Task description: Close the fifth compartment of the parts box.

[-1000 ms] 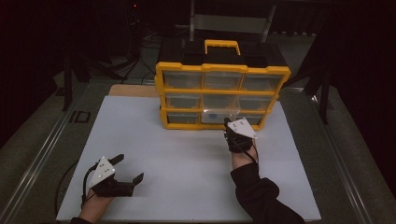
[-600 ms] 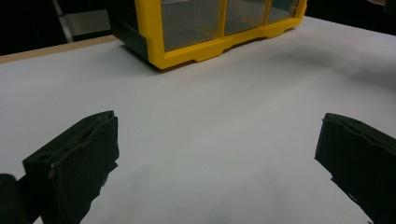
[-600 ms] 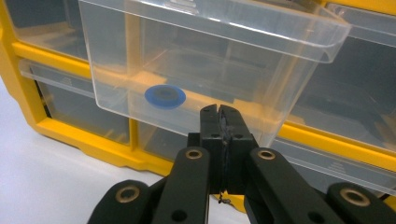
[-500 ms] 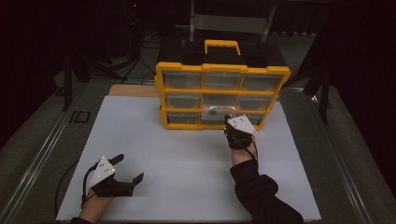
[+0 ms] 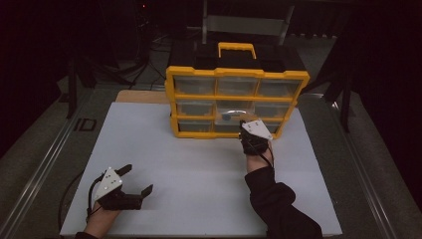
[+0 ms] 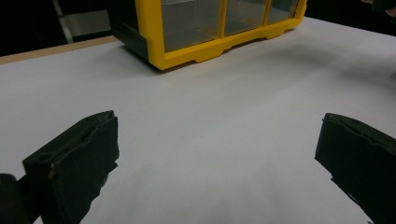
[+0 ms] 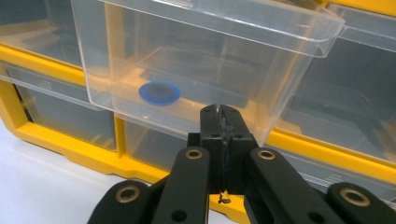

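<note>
Your right gripper (image 7: 219, 112) has its jaws pinched fully together with nothing between them, tips right up against the front wall of the clear middle drawer (image 7: 196, 70). That drawer sticks out of the yellow organizer (image 5: 234, 102) in the middle row, and a small blue disc (image 7: 159, 93), maybe a washer or cap, lies flat on its floor. I can't quite tell from the right gripper view whether the tips actually touch the plastic or sit a hair short of it.

So you're on the drawer-handling step: either nudging it shut with closed tips or about to open up for the blue piece. If you're pushing, keep the force square on the front wall so the drawer slides straight and doesn't cock in its slot. If you want the disc, you'll have to lift over the front lip, spread the jaws, and come down from above.

In the high view your right forearm reaches forward across the white table (image 5: 199, 164), wrist about level, gripper aimed at the cabinet face. Your left gripper (image 5: 137, 181) rests low near the front left corner, jaws spread wide and empty, well apart from the organizer.
</note>
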